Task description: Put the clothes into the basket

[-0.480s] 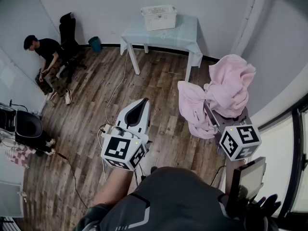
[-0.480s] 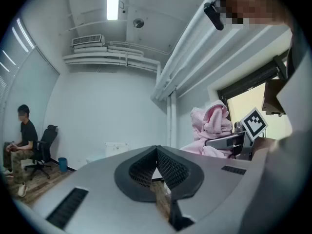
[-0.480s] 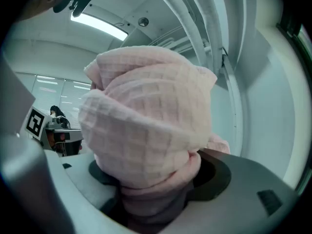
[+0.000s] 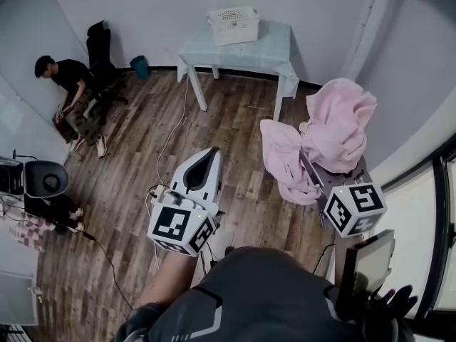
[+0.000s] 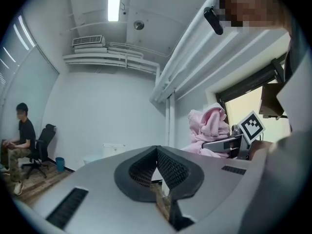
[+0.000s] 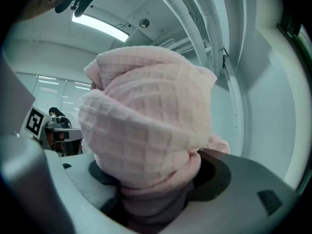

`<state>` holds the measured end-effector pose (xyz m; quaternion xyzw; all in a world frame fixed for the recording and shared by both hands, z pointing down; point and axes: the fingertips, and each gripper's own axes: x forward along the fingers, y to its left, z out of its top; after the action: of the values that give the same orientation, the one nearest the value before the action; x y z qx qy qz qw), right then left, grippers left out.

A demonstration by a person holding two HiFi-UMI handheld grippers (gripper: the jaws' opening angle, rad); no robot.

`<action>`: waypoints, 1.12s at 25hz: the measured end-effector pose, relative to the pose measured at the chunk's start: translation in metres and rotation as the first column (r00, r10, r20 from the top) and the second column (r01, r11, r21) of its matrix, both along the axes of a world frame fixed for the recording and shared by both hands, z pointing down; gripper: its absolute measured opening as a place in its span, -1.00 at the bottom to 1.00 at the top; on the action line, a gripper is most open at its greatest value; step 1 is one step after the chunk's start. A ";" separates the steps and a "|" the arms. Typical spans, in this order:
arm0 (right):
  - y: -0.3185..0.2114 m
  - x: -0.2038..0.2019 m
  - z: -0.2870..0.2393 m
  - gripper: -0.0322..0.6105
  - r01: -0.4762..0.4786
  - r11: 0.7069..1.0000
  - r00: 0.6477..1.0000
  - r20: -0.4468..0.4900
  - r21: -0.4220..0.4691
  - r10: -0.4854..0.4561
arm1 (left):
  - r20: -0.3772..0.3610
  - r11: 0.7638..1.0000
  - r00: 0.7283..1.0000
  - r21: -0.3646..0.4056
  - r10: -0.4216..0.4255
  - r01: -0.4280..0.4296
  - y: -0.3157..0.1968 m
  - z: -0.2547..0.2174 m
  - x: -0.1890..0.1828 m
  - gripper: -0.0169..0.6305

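While soft, floppy clothes (image 4: 335, 127) are being clamped mid-bundle by the right tongs (image 4: 312, 173), the left tongs (image 4: 211, 154) are being held together, empty. Slipping seems unlikely.

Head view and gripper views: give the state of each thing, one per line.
pink garment: bunched, held up in the air.
right gripper: shut on the pink garment.
left gripper: jaws together, nothing between them.
basket: upright on the table.
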<state>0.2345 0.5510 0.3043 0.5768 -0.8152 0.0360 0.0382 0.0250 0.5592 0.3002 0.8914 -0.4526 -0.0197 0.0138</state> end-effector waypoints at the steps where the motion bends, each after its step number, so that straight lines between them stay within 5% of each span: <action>1: 0.000 -0.001 0.000 0.25 0.002 1.000 1.000 -0.005 -0.006 -0.002 | -0.009 1.000 1.000 0.000 0.001 -0.001 0.001 -0.001 -0.001 -0.92; 15: 0.001 -0.018 0.005 0.26 0.009 0.999 0.999 0.043 -0.045 -0.007 | -0.039 1.000 0.999 0.005 0.025 -0.025 0.009 0.005 -0.013 -0.92; 28: -0.017 -0.090 0.000 0.26 0.037 0.998 0.999 0.020 -0.041 -0.036 | -0.080 0.999 0.997 0.033 -0.024 0.026 -0.012 0.007 -0.090 -0.92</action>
<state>0.1444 0.5337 0.3045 0.5606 -0.8250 0.0574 0.0430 -0.0650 0.5475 0.3074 0.8843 -0.4625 -0.0628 0.0163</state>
